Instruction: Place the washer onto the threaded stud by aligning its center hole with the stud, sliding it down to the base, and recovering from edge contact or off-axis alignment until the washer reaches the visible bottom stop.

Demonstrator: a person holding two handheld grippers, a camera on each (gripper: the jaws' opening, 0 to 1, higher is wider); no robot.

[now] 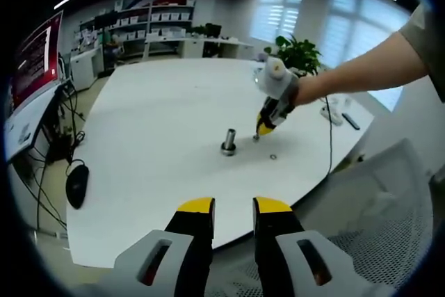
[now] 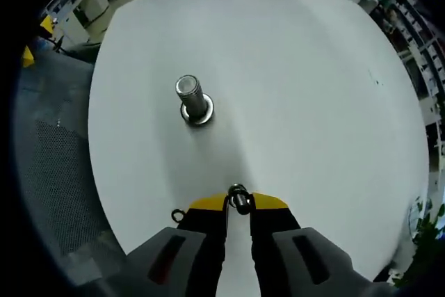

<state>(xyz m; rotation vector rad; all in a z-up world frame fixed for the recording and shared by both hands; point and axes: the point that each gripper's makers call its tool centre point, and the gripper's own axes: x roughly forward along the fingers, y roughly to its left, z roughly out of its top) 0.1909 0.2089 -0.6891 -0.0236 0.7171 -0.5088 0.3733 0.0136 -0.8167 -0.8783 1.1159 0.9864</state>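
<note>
Holding a washer [image 2: 238,198] edge-on between its yellow-tipped fingers, the right gripper [image 2: 238,203] hung above the white worktop [image 2: 313,88], the fingers closed to a narrow gap on the ring.

Item, threaded stud [image 2: 189,95]: upright on a wider round base, mid-worktop, apart from the gripper and ahead of it in the right gripper view.

Item, second washer [image 1: 272,156]: flat on the worktop, just beside the stud on the side toward the person; a small ring [image 2: 179,215] beside the right fingers is probably the same one.

Item, left gripper [image 1: 233,206]: held back off the worktop's near edge, fingers slightly parted, nothing between them.

Risk: the washer was pinched by its rim, so the hole probably stood off-axis to the stud. Lowered so, its edge could catch the stud's top or threads and jam, or twist out of the thin grip.

Pose: in the left gripper view the right gripper [image 1: 268,124] pointed steeply down at the worktop beside the stud, the person's bare forearm [image 1: 361,74] reaching in from the far side edge.
</note>
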